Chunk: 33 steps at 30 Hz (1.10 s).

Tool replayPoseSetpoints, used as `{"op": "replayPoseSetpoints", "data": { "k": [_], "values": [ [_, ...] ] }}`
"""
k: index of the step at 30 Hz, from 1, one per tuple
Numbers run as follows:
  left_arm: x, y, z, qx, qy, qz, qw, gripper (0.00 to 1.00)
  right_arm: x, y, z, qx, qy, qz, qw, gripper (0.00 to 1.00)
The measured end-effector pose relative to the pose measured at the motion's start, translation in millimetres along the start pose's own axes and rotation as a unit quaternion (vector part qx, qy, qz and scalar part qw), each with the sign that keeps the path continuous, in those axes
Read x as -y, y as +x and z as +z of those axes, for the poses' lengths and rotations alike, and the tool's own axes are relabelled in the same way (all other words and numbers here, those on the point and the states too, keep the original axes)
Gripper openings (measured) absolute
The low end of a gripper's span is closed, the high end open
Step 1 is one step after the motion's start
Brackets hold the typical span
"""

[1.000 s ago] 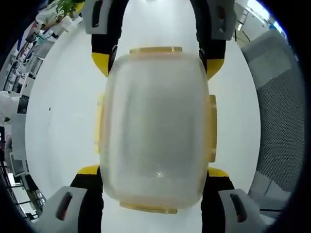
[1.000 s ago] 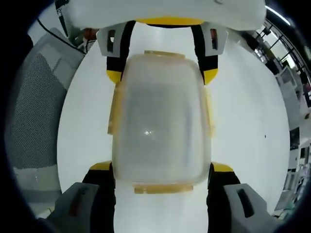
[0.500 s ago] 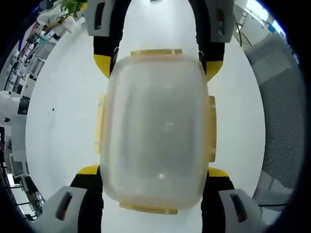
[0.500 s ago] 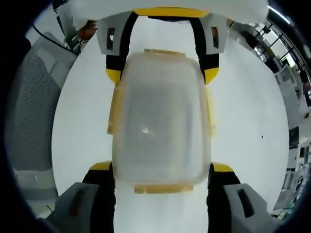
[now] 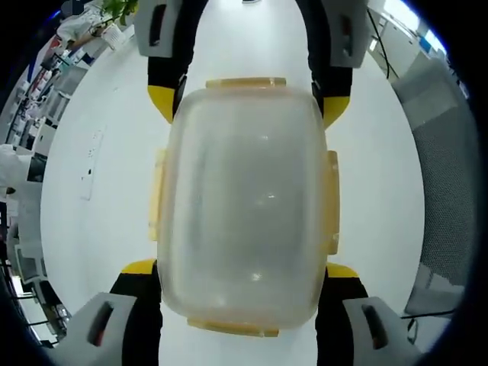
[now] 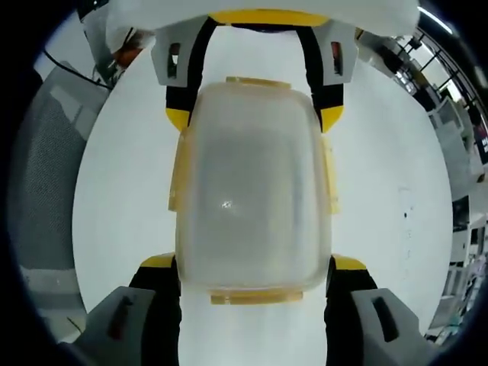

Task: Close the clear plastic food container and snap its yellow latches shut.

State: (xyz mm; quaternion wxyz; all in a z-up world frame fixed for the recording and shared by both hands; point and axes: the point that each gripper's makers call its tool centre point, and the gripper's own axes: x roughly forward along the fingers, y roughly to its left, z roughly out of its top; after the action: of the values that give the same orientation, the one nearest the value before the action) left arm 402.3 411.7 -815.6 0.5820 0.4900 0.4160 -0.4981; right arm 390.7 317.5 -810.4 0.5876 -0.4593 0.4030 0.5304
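In the left gripper view we see the clear plastic food container [image 5: 245,202] at frame centre, lid on, over the white table [image 5: 91,229]. Our left gripper [image 5: 244,271] has its yellow-tipped fingers [image 5: 139,268] apart, one at each side of the container's near end, pressed against its walls; the right gripper [image 5: 248,103] comes in from the top and grips the far end the same way. Yellow latches [image 5: 156,200] lie along all four edges, flat against the body as far as we can tell. Bare table spreads left and right of the container; a mesh chair [image 5: 450,191] stands at the right edge.

In the right gripper view the container [image 6: 252,187] is again centred, the right gripper [image 6: 253,263] clamped on its near end with fingers [image 6: 347,264] spread, the left gripper [image 6: 255,114] at the top. The table [image 6: 389,229] lies open on both sides.
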Motion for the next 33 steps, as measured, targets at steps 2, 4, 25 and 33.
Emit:
{"op": "replayPoseSetpoints", "data": {
  "k": [2, 4, 25, 33],
  "values": [
    [-2.1, 1.3, -0.6, 0.003, 0.0, 0.0, 1.0, 0.81, 1.4, 0.1, -0.3, 0.0, 0.0, 0.0, 1.0, 0.75],
    [-2.9, 0.9, 0.0, 0.006, -0.001, 0.001, 1.0, 0.81, 2.6, 0.1, -0.6, 0.0, 0.001, 0.0, 1.0, 0.75],
    [-5.2, 0.7, 0.5, 0.004, 0.006, 0.0, 1.0, 0.82, 4.8, 0.5, -1.4, -0.009, 0.0, 0.0, 1.0, 0.77],
    [-7.6, 0.9, 1.1, 0.01, 0.003, 0.002, 0.9999, 0.84, 6.0, 0.1, 0.5, 0.013, 0.003, -0.002, 0.9999, 0.78]
  ]
}}
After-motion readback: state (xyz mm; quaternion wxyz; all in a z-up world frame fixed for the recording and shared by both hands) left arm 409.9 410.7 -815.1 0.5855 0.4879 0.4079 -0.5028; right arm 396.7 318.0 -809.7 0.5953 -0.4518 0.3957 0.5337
